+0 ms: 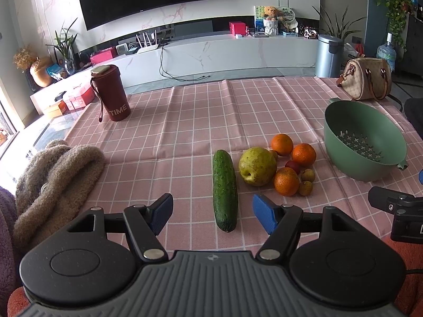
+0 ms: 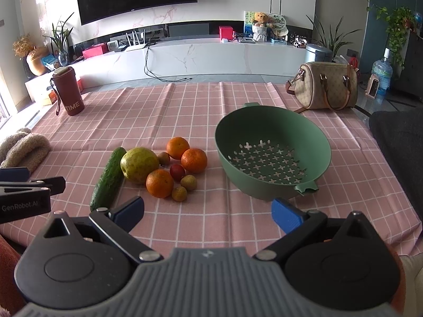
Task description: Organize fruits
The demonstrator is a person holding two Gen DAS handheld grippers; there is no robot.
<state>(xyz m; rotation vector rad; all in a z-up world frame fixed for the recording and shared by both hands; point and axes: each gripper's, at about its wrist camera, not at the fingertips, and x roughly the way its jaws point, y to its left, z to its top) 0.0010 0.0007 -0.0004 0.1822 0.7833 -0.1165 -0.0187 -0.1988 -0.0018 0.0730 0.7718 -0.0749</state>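
A green cucumber (image 1: 224,190) lies on the pink checked tablecloth (image 1: 171,137). Beside it are a yellow-green pear (image 1: 257,166), three oranges (image 1: 286,181), a small red fruit (image 1: 293,166) and small brown fruits (image 1: 306,188). An empty green colander bowl (image 1: 364,140) stands to their right. My left gripper (image 1: 212,212) is open, its near end of the cucumber between the fingers. My right gripper (image 2: 208,212) is open and empty, in front of the fruit (image 2: 160,183) and the bowl (image 2: 272,150). The cucumber (image 2: 108,178) and pear (image 2: 138,165) also show in the right wrist view.
A red tumbler (image 1: 113,95) stands at the far left of the table. A beige handbag (image 1: 367,79) sits at the far right. A fuzzy brown cloth (image 1: 53,185) lies at the left edge. A dark cushion (image 2: 396,137) is on the right.
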